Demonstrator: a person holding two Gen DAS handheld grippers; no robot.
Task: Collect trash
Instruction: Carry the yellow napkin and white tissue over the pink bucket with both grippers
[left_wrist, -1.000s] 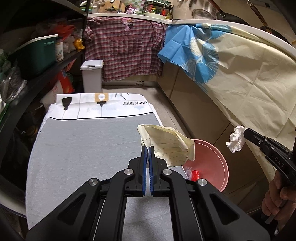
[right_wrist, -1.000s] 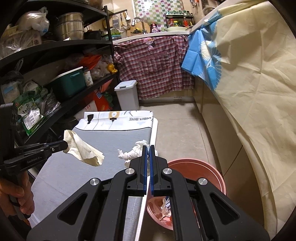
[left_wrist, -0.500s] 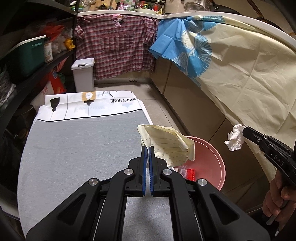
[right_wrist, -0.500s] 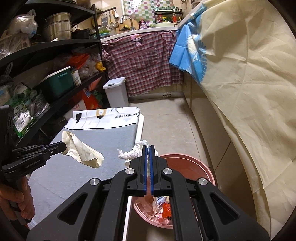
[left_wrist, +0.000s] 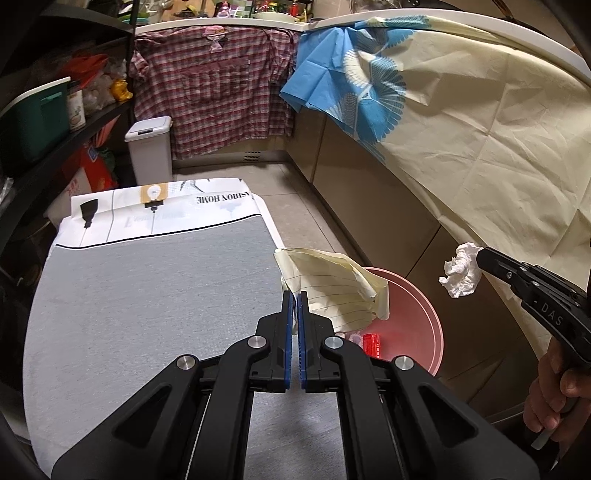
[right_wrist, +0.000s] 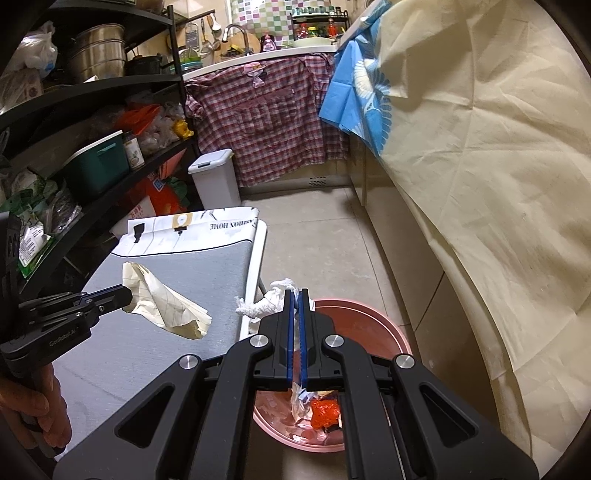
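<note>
My left gripper (left_wrist: 294, 293) is shut on a crumpled sheet of yellow lined paper (left_wrist: 332, 286), which hangs past the right edge of the grey table (left_wrist: 147, 295) and over the near rim of the pink bin (left_wrist: 413, 317). From the right wrist view the same paper (right_wrist: 162, 302) shows at the left gripper's tip (right_wrist: 125, 295). My right gripper (right_wrist: 294, 293) is shut on a wad of white tissue (right_wrist: 264, 304), held above the pink bin (right_wrist: 362, 325). The tissue (left_wrist: 460, 275) also shows at the right gripper's tip (left_wrist: 480, 256). Red and white scraps lie in the bin.
A white lidded bin (left_wrist: 149, 149) stands on the floor beyond the table. Black shelves (right_wrist: 85, 122) packed with goods line the left. A cream cloth (left_wrist: 480, 147) drapes the counter on the right. A hand (left_wrist: 554, 391) grips the right tool.
Both grippers have drifted toward the pink bin and slightly down, each still holding its piece. More of the bin's inside shows under the right gripper.
</note>
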